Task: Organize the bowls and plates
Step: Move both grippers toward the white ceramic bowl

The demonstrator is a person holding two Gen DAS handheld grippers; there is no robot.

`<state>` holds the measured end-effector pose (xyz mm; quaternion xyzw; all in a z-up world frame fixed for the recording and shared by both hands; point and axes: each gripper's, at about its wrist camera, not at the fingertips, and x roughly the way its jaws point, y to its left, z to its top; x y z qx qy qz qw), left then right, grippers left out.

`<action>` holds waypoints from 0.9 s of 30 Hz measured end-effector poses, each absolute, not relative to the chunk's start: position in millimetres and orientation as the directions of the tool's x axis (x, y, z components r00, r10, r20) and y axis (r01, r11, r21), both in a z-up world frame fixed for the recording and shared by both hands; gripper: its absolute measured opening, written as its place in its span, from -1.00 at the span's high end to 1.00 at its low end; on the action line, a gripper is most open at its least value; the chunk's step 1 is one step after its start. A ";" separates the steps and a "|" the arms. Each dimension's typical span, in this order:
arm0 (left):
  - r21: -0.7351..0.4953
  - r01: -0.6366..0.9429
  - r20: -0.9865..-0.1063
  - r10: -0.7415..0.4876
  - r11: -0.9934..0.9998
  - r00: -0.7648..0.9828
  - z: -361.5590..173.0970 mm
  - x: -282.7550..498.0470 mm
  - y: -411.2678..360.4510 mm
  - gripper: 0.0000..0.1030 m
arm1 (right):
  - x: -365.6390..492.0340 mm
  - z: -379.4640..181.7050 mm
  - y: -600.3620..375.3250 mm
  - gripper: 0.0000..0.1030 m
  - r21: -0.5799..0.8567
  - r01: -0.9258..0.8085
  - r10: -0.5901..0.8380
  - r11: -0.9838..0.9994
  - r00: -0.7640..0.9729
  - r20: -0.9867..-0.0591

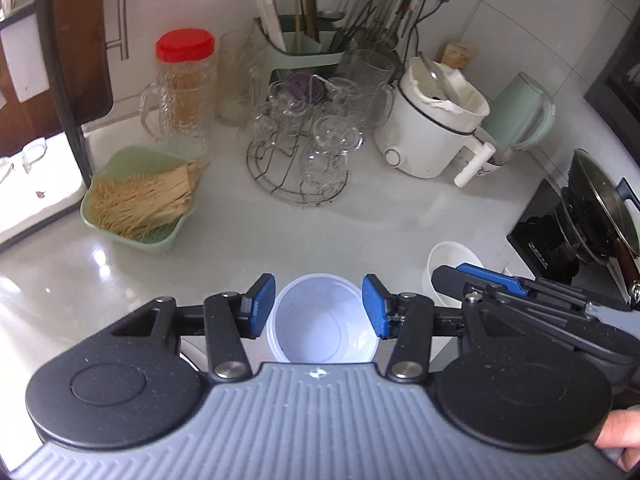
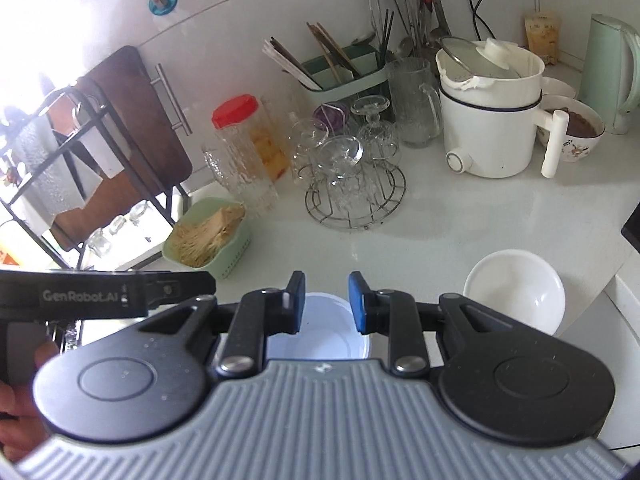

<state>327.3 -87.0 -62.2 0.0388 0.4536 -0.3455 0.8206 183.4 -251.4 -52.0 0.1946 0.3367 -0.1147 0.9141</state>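
Note:
A white bowl (image 1: 322, 328) sits on the white counter right below my left gripper (image 1: 319, 306), whose blue-padded jaws stand open on either side of its rim. The same bowl (image 2: 320, 334) lies under my right gripper (image 2: 325, 302), which is open and empty above it. A second white bowl (image 2: 516, 290) rests on the counter to the right; in the left wrist view this bowl (image 1: 448, 268) is partly hidden behind the right gripper's finger (image 1: 484, 280).
Behind stand a green basket of sticks (image 1: 140, 200), a wire rack of glass cups (image 1: 304, 148), a red-lidded jar (image 1: 186, 84), a white electric pot (image 1: 432, 120), a green kettle (image 2: 608, 72) and a patterned bowl (image 2: 572, 130). A stove with a pan (image 1: 592, 220) is at right.

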 end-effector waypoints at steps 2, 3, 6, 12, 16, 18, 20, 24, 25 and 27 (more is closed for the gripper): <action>-0.240 0.608 -0.771 -0.529 0.757 0.354 -61.1 325.4 -89.0 -0.05 | 181.5 -51.0 -254.2 0.45 0.275 0.346 -0.088 0.897 0.750 -0.655; -0.240 0.609 -0.772 -0.529 0.756 0.353 -60.9 325.1 -90.6 -0.05 | 180.8 -51.4 -254.5 0.45 0.270 0.350 -0.096 0.897 0.751 -0.654; -0.241 0.616 -0.771 -0.533 0.750 0.348 -61.3 323.8 -96.2 -0.05 | 176.2 -51.4 -258.0 0.45 0.266 0.362 -0.111 0.894 0.752 -0.650; -0.247 0.627 -0.774 -0.540 0.739 0.331 -62.7 318.8 -110.1 -0.05 | 164.4 -49.2 -270.2 0.45 0.263 0.396 -0.150 0.880 0.755 -0.638; -0.242 0.640 -0.773 -0.543 0.729 0.327 -64.8 314.7 -121.1 -0.05 | 154.9 -48.3 -278.9 0.45 0.250 0.422 -0.189 0.872 0.759 -0.623; -0.242 0.646 -0.777 -0.543 0.724 0.317 -66.1 313.3 -127.2 -0.05 | 149.8 -49.6 -284.0 0.45 0.252 0.445 -0.207 0.859 0.753 -0.625; -0.244 0.659 -0.777 -0.549 0.712 0.306 -66.6 312.1 -133.1 -0.05 | 143.6 -50.5 -289.2 0.45 0.258 0.465 -0.222 0.847 0.750 -0.624; -0.235 0.686 -0.783 -0.552 0.688 0.286 -70.6 309.3 -151.9 -0.05 | 133.3 -53.7 -298.6 0.45 0.252 0.504 -0.255 0.826 0.733 -0.631; -0.235 0.693 -0.784 -0.555 0.682 0.279 -71.9 308.9 -157.5 -0.05 | 131.5 -54.6 -301.2 0.45 0.250 0.512 -0.262 0.822 0.729 -0.632; -0.237 0.708 -0.782 -0.563 0.666 0.267 -74.9 309.5 -166.6 -0.05 | 128.3 -56.9 -306.6 0.45 0.243 0.528 -0.278 0.814 0.720 -0.635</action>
